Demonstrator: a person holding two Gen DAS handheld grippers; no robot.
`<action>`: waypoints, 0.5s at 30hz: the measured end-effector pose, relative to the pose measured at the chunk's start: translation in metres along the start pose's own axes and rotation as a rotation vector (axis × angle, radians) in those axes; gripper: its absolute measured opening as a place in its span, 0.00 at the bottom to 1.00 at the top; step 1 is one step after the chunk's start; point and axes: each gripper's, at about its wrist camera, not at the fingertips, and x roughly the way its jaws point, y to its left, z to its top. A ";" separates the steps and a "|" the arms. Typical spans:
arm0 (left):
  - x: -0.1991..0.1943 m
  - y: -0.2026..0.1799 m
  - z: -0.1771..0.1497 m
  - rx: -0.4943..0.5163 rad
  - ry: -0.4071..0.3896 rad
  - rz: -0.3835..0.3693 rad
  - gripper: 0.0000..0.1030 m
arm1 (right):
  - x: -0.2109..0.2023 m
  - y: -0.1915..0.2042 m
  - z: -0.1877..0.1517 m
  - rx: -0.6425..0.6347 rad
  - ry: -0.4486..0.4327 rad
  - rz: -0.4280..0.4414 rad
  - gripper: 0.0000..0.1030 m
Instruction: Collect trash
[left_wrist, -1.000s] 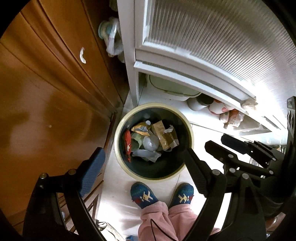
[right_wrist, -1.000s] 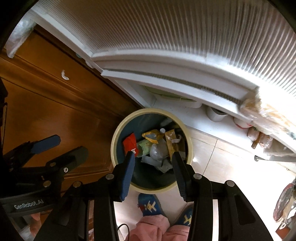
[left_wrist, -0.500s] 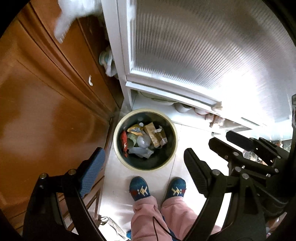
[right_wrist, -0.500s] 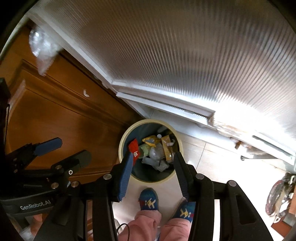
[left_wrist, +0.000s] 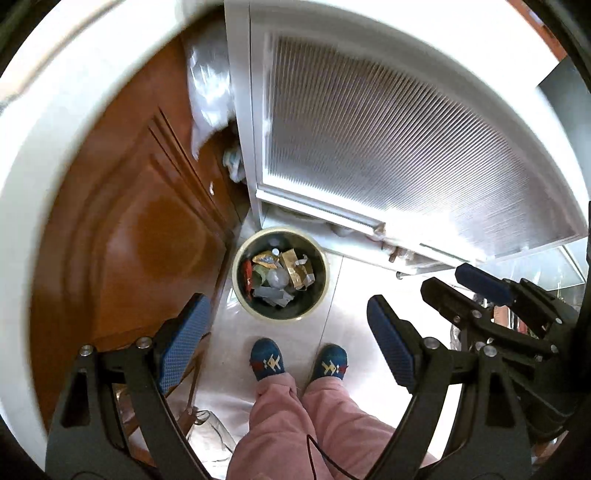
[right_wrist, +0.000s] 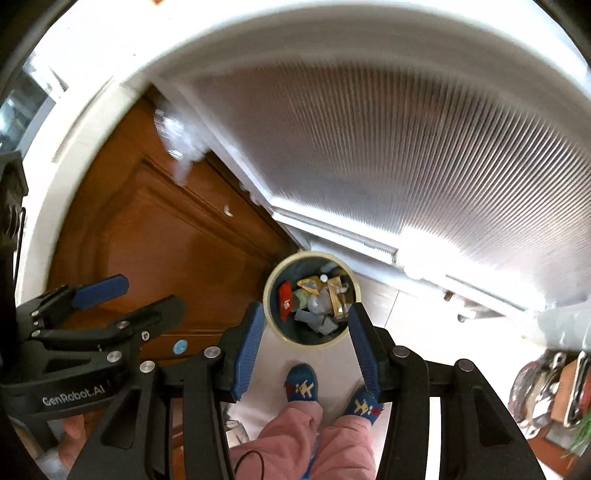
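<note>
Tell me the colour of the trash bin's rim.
The trash bin has a cream rim and a dark inside, clearest in the left wrist view.

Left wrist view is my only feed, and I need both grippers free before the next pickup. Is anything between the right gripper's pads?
Observer: No. In the right wrist view, the right gripper has its blue pads apart with nothing between them. Only the trash bin, on the floor far below, shows through the gap.
Operator: Can you see the hand that carries the left gripper?
Observer: Only partly. A bit of a hand shows beneath the body of the left gripper at the lower left edge. How it grips the handle is hidden.
</note>
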 end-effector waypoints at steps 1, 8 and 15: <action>-0.014 -0.001 0.002 0.007 -0.013 -0.002 0.82 | -0.012 0.005 0.002 -0.011 -0.009 -0.004 0.47; -0.101 -0.011 0.012 0.043 -0.123 0.027 0.82 | -0.101 0.031 0.018 -0.061 -0.104 -0.005 0.47; -0.177 -0.019 0.019 0.064 -0.246 0.054 0.82 | -0.183 0.047 0.035 -0.087 -0.215 -0.004 0.47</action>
